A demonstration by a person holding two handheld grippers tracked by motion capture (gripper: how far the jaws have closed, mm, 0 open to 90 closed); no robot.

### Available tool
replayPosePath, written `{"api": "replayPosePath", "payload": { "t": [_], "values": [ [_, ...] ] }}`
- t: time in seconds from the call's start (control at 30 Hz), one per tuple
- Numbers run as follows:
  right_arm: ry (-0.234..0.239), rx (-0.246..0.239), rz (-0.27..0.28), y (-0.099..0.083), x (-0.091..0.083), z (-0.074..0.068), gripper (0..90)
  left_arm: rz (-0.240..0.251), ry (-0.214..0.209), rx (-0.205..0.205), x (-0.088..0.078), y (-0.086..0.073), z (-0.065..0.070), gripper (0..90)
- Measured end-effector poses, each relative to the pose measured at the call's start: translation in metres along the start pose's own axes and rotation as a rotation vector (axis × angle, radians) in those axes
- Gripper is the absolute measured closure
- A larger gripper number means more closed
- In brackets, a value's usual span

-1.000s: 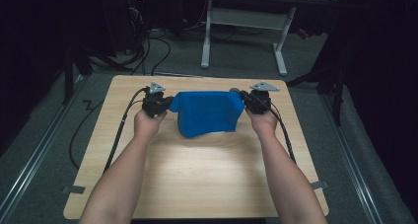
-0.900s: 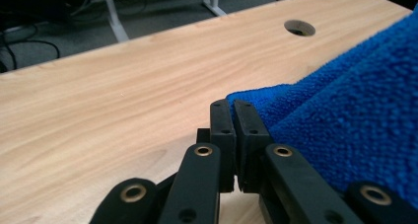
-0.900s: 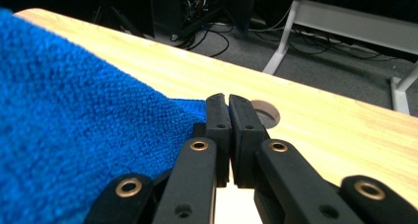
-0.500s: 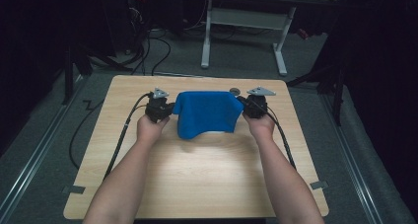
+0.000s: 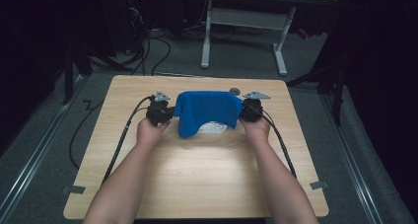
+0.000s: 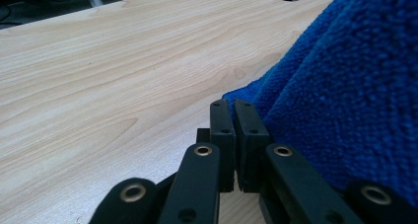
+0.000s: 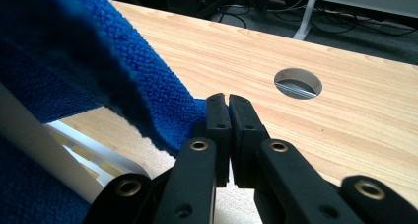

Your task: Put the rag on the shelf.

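A blue cloth (image 5: 204, 111) is hanging stretched between the two grippers above the far middle of the wooden desk (image 5: 197, 179), sagging lower on its left side. It is draping over a white object (image 5: 213, 128) that is lying on the desk beneath it; the high view is catching just a pale edge of it, too small to identify. In the right gripper view the same white object (image 7: 59, 145) is peeking out under the cloth as slanted white bars with yellowish gaps, mostly covered, so what it is cannot be told.

The left gripper (image 5: 165, 116) is pinching the cloth's left corner. In the left gripper view its jaws are pressing together, and the cloth (image 6: 345, 95) is bunching right against them; the pinched edge itself is hidden behind the jaws.

The right gripper (image 5: 242, 114) is pinching the right corner. Its own view is showing the jaws closed on a thin fold of the cloth (image 7: 148, 100), whose near part is blurred and dark.

A round hole (image 7: 297, 83) in the desk is lying beyond the right jaws. The person's forearms are running off the bottom edge of the high view.
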State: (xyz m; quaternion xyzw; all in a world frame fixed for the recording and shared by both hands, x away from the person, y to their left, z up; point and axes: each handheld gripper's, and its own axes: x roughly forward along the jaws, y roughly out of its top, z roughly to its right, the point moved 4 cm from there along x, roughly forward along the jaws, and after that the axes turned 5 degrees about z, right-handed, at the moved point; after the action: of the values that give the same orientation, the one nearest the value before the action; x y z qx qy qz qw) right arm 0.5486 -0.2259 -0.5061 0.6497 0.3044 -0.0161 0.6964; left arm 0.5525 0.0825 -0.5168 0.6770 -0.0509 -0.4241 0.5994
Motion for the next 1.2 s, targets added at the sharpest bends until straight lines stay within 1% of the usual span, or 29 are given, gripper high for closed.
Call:
{"api": "replayPosePath", "payload": {
  "t": [0.07,0.2,0.3,0.37,0.4,0.5,0.53,0.67,0.77,0.87,0.9,1.03,1.2],
  "values": [
    [0.001,-0.002,-0.002,0.000,0.000,0.000,88.4,0.006,0.001,-0.009,0.000,-0.001,0.000,87.9],
    [0.001,-0.002,-0.006,-0.002,0.001,0.000,88.4,0.003,-0.002,-0.035,0.001,-0.006,-0.003,87.9],
    [-0.001,-0.001,-0.012,-0.003,0.001,0.000,88.4,-0.006,-0.001,-0.042,0.002,-0.010,-0.004,87.9],
    [-0.003,0.002,-0.014,-0.004,0.000,0.000,88.3,-0.003,-0.002,-0.052,0.003,-0.011,-0.004,87.3],
    [-0.003,0.002,-0.014,-0.004,0.000,0.001,88.2,0.003,0.001,-0.058,0.002,-0.011,-0.005,85.6],
    [-0.006,0.004,-0.015,-0.004,0.000,0.001,88.1,0.009,0.015,-0.077,0.001,-0.010,-0.006,75.2],
    [-0.005,0.002,-0.014,-0.004,-0.001,0.001,88.1,0.013,0.015,-0.078,0.001,-0.010,-0.006,74.7],
    [-0.006,0.005,-0.018,-0.004,-0.001,0.001,87.5,0.023,0.025,-0.081,-0.002,-0.007,-0.006,67.1],
    [-0.011,0.004,-0.016,-0.004,-0.002,0.001,84.0,0.033,0.029,-0.091,-0.005,-0.005,-0.007,64.1],
    [-0.018,0.000,-0.018,-0.003,-0.003,0.003,82.0,0.039,0.037,-0.091,-0.008,-0.003,-0.009,62.4],
    [-0.022,0.006,-0.017,-0.003,-0.004,0.003,80.7,0.042,0.040,-0.093,-0.010,-0.003,-0.009,61.4],
    [-0.035,0.008,-0.014,-0.001,-0.008,0.006,73.3,0.056,0.050,-0.105,-0.016,-0.001,-0.012,58.4],
    [-0.047,0.019,0.001,0.004,-0.016,0.012,71.0,0.070,0.069,-0.103,-0.025,0.002,-0.015,54.7]
  ]
}}
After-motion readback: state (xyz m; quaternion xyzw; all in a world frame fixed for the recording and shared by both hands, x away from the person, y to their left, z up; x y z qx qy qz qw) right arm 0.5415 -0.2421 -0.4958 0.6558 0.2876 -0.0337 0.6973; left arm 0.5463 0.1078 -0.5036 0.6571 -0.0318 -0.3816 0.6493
